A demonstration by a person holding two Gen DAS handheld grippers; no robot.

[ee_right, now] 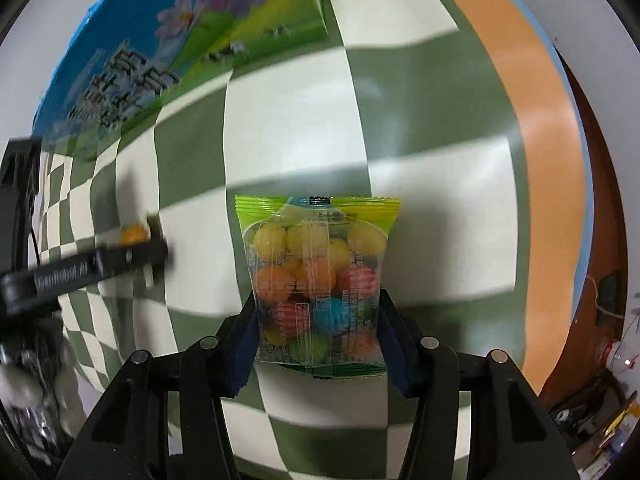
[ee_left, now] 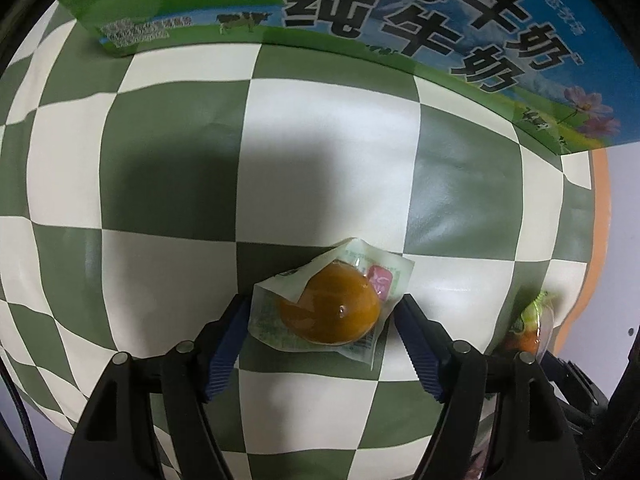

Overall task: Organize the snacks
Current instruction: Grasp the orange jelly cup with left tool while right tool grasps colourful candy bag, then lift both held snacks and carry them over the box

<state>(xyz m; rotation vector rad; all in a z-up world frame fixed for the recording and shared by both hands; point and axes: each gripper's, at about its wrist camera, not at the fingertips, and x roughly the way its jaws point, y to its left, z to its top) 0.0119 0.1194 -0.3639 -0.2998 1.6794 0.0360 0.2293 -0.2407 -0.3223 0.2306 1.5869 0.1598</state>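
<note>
Between the blue pads of my left gripper (ee_left: 322, 312) lies a small clear packet with an amber, rounded sweet inside (ee_left: 330, 308); the left pad touches the wrapper's edge and the right pad sits at its other side, though I cannot tell whether they are truly pressing or only bracketing it. That packet rests flat on the green-and-white checked cloth (ee_left: 328, 152), which covers the table. Beyond it, along the far side of the cloth, stands a blue and green milk carton box (ee_left: 400, 12) printed with large black characters, cows and pink flowers. Off to my right in the same view, a green and orange wrapper (ee_left: 532, 324) peeks from behind the gripper's finger, too hidden to read. My right gripper (ee_right: 318, 320) has its jaws drawn in against the lower half of a clear bag of coloured round candies (ee_right: 316, 280), yellow, orange, red, blue and green, with a lime-green sealed top; both pads are flat against the bag's sides, so it is clamped. The bag lies upright in the frame on the same checked cloth, with an orange strip (ee_right: 536, 160) running down the table's right border. From the right wrist view my left gripper shows blurred at the far left, with the amber sweet just at its tip
</note>
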